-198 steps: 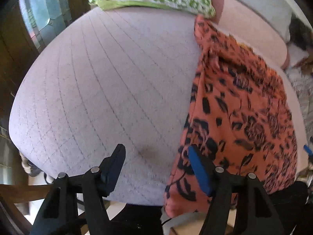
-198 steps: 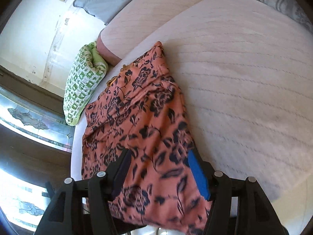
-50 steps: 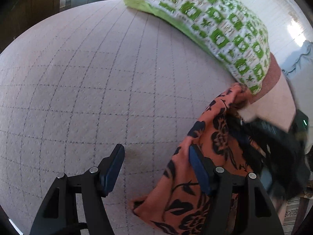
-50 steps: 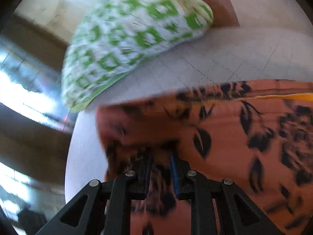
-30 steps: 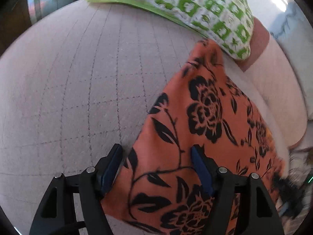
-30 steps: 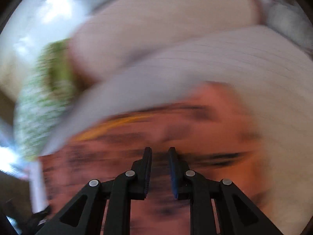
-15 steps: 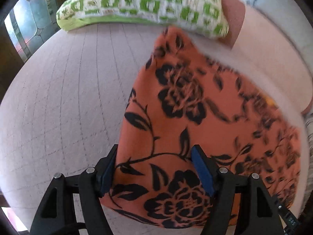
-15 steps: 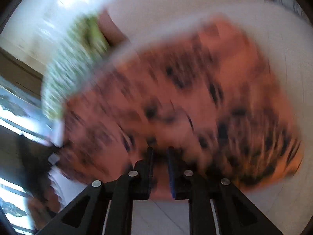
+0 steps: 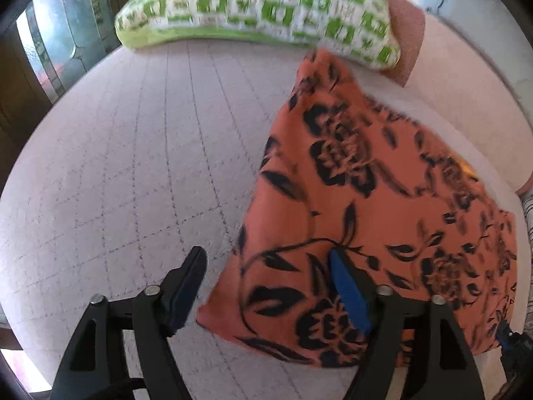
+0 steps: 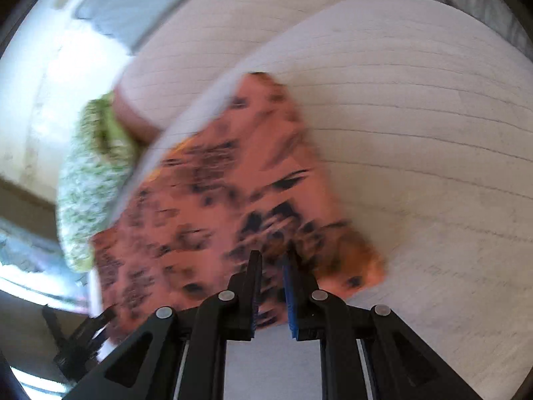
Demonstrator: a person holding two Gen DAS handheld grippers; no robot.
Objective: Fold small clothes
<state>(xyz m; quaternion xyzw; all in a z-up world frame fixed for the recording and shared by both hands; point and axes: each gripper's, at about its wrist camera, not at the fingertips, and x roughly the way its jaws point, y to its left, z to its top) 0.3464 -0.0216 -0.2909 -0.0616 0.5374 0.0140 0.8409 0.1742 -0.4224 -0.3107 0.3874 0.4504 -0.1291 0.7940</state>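
An orange garment with black flowers (image 9: 359,200) lies folded over on the pale quilted mattress (image 9: 133,166). My left gripper (image 9: 266,266) is open and empty, with its blue-padded right finger over the garment's near left corner. In the right wrist view the garment (image 10: 213,193) is blurred. My right gripper (image 10: 271,263) has its jaws nearly together at the garment's near edge, with orange cloth showing between them. The other gripper's tip (image 9: 509,336) shows at the right edge of the left wrist view.
A green and white patterned pillow (image 9: 266,3) lies at the head of the bed, touching the garment's far corner. A pink bolster (image 9: 466,93) runs along the back. A stained-glass window (image 9: 50,50) is at the left. The mattress edge is close below both grippers.
The right gripper pulled the far end of the garment back toward the near edge, folding it over. The left gripper stayed open and drew back leftward off the garment's corner.
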